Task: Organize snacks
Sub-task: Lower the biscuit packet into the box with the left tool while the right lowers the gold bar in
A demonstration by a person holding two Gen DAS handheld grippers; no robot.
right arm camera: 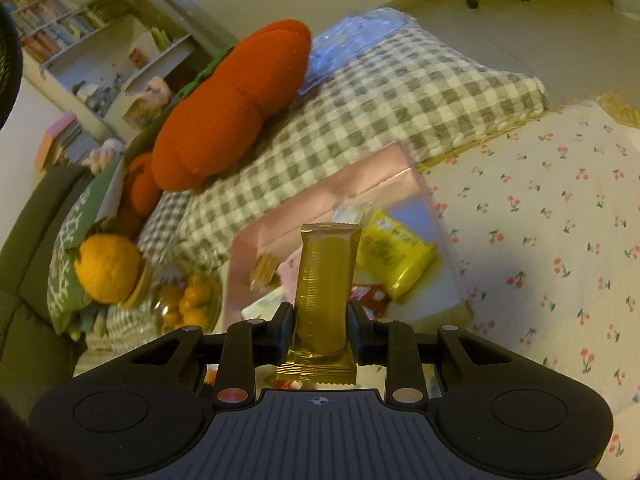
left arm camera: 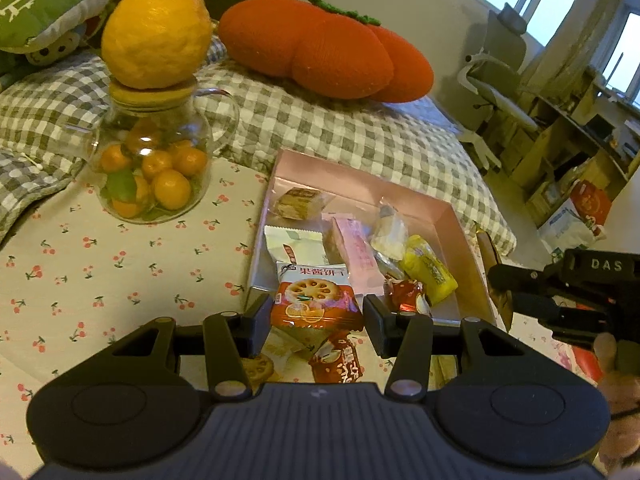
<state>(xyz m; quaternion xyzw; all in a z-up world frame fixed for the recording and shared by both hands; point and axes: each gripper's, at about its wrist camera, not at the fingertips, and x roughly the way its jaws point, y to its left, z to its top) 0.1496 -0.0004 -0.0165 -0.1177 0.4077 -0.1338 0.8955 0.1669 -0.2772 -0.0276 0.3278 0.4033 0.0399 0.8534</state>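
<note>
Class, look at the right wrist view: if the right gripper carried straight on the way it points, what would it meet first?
Probably the pink box: the right gripper, shut on a gold snack bar, points down into it, likely meeting snacks there, perhaps the yellow packet. Depth is unclear.

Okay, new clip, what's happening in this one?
A person with a handheld gripper in each hand is sorting wrapped snacks into a pink box on a cherry-print cloth. The left gripper is clamped on a red biscuit packet at the box's near edge. The right gripper is shut on a gold snack bar, held upright in front of the box. Several snacks already lie inside, including a yellow packet.
</note>
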